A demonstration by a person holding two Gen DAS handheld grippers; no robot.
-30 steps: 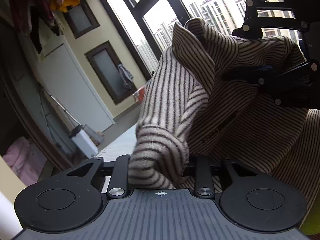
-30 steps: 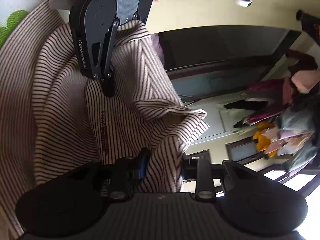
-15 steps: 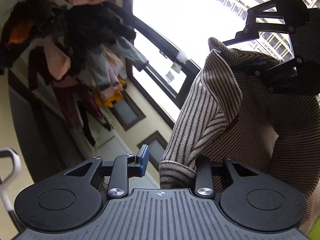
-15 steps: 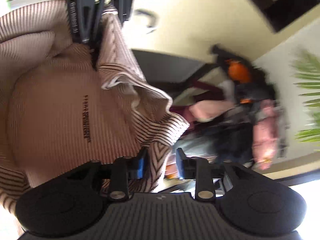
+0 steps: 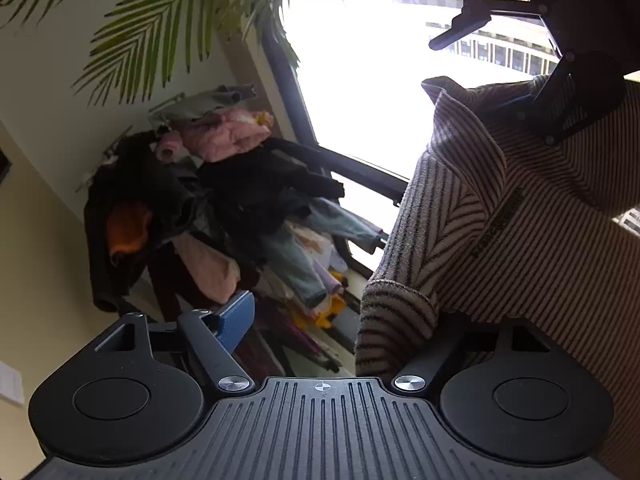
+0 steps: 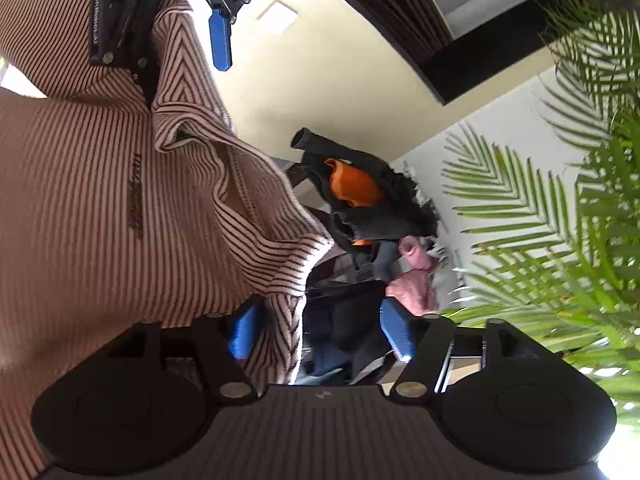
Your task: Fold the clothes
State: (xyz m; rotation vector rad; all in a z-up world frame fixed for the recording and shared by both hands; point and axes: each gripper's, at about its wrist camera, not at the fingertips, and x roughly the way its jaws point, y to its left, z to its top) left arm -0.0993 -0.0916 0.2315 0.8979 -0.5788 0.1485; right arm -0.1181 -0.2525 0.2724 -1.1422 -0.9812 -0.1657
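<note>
The left gripper (image 5: 324,332) stands with its 2 fingers spread wide; the striped sweater (image 5: 520,248) drapes against the right-hand finger only, its ribbed cuff hanging in the gap, while the blue pad (image 5: 236,320) on the other finger is bare. The right gripper (image 6: 324,332) is likewise parted, a striped hem hanging beside its left blue pad (image 6: 242,334), with clear space to the right pad (image 6: 396,334). From the right wrist view the sweater (image 6: 88,200) fills the left side, and the left gripper (image 6: 180,12) appears above it, fingers apart, with the raised lettering "GenRobot.AI" along its black link. A small dark line of woven text on the sweater's chest is too blurred to read. Beyond the sweater, a crowded clothes rack (image 5: 216,216) holds dark coats, a pink padded jacket (image 5: 224,136) and an orange garment (image 5: 128,228). Palm fronds (image 5: 160,20) stand beside the rack, and a bright window (image 5: 360,80) lies between rack and sweater.
</note>
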